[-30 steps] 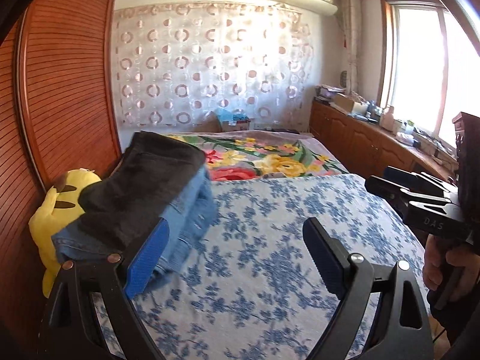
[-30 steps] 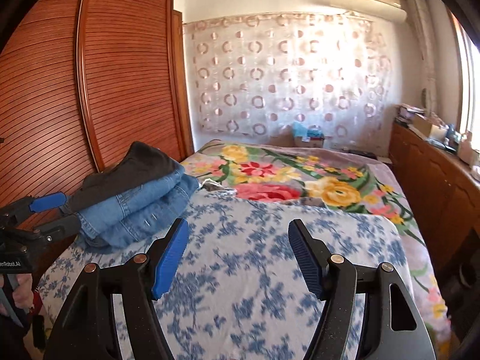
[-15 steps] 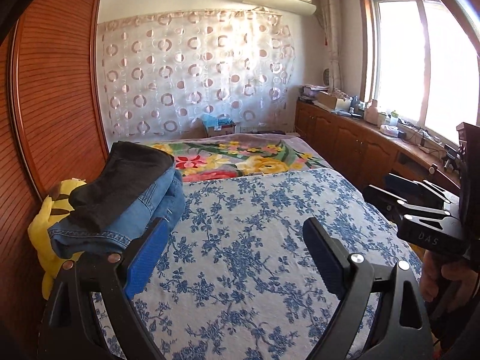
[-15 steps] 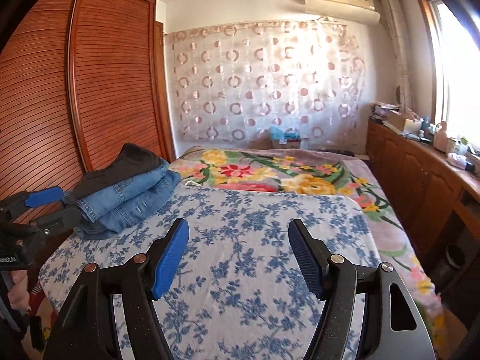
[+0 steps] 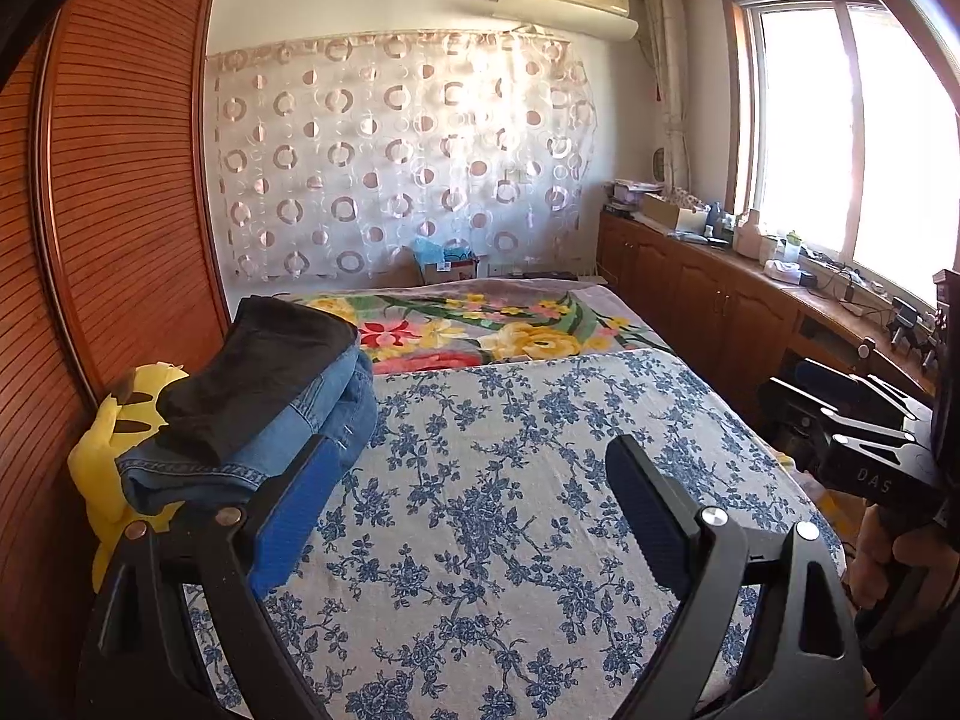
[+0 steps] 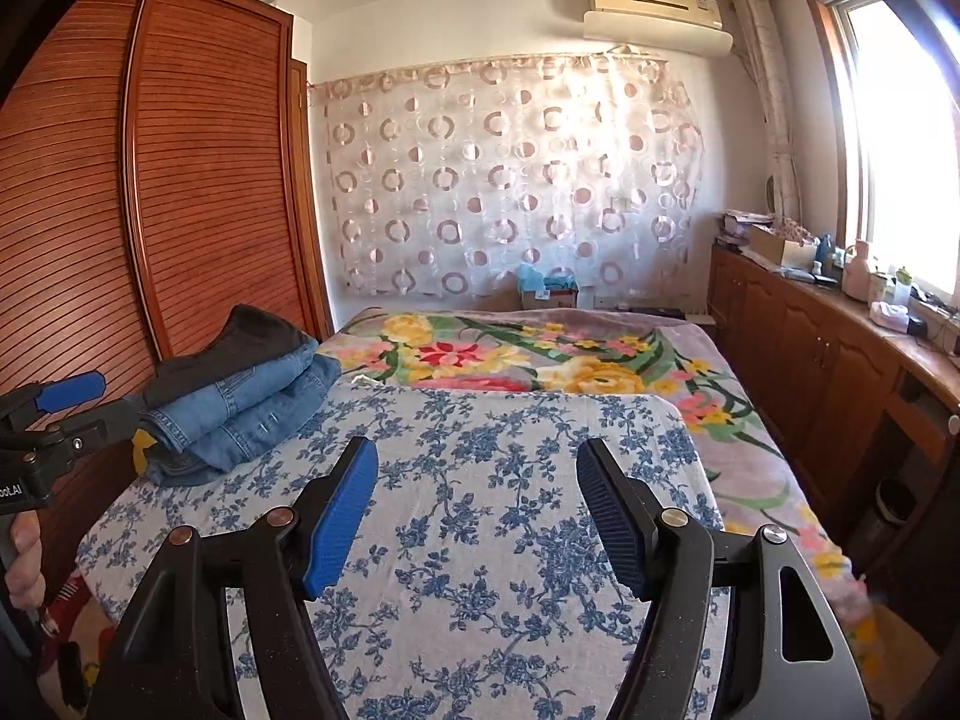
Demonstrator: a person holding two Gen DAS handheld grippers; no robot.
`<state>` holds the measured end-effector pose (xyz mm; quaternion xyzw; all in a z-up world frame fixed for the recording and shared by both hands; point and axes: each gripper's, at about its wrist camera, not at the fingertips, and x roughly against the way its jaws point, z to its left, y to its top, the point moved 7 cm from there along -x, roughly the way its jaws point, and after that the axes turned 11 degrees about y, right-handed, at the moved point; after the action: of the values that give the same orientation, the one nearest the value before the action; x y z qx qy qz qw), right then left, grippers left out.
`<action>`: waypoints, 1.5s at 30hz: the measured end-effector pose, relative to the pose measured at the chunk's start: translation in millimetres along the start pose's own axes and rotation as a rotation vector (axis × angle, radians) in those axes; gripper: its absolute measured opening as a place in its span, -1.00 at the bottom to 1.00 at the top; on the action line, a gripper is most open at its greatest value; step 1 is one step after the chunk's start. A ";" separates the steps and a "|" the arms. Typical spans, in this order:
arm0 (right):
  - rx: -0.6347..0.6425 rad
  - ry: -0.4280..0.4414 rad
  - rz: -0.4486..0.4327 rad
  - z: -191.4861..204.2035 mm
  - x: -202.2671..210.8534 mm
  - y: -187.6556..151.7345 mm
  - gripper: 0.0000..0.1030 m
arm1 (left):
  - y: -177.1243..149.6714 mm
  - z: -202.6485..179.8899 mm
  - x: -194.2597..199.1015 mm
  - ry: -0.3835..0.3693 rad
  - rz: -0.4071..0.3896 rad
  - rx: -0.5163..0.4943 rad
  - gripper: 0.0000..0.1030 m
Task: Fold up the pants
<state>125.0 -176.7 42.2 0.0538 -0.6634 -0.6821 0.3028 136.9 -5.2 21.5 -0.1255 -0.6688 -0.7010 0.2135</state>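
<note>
A stack of folded pants (image 5: 264, 414) (image 6: 240, 402), dark pair on top of blue jeans, lies at the left edge of the bed beside the wardrobe. My left gripper (image 5: 474, 498) is open with nothing between its blue pads, pulled back from the stack, which sits just beyond its left finger. My right gripper (image 6: 477, 510) is open and empty too, hovering over the blue floral sheet (image 6: 480, 540) near the bed's foot. Each gripper appears at the edge of the other's view, held by a hand.
A yellow plush toy (image 5: 114, 450) is wedged between the stack and the slatted wooden wardrobe (image 5: 120, 210). A flowered blanket (image 5: 480, 330) covers the far half of the bed. Low wooden cabinets (image 6: 810, 360) with clutter run along the right wall under the window.
Both grippers have drawn back from the stack toward the foot of the bed, so the folded pants look smaller and farther. Jaws stayed open.
</note>
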 end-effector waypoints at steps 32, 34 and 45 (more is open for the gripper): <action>0.020 0.004 -0.010 -7.0 0.1 -5.1 0.38 | -2.5 5.2 0.1 0.009 0.003 0.012 0.77; 0.020 0.005 -0.011 -6.1 0.3 -5.9 0.38 | -2.9 5.1 0.0 0.008 0.003 0.011 0.77; 0.023 0.012 -0.013 -8.5 0.0 -6.0 0.38 | -2.6 4.5 1.2 0.006 0.000 0.009 0.77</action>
<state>127.0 -184.5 35.6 0.0658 -0.6692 -0.6759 0.3015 134.2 -0.9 20.1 -0.1222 -0.6714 -0.6983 0.2160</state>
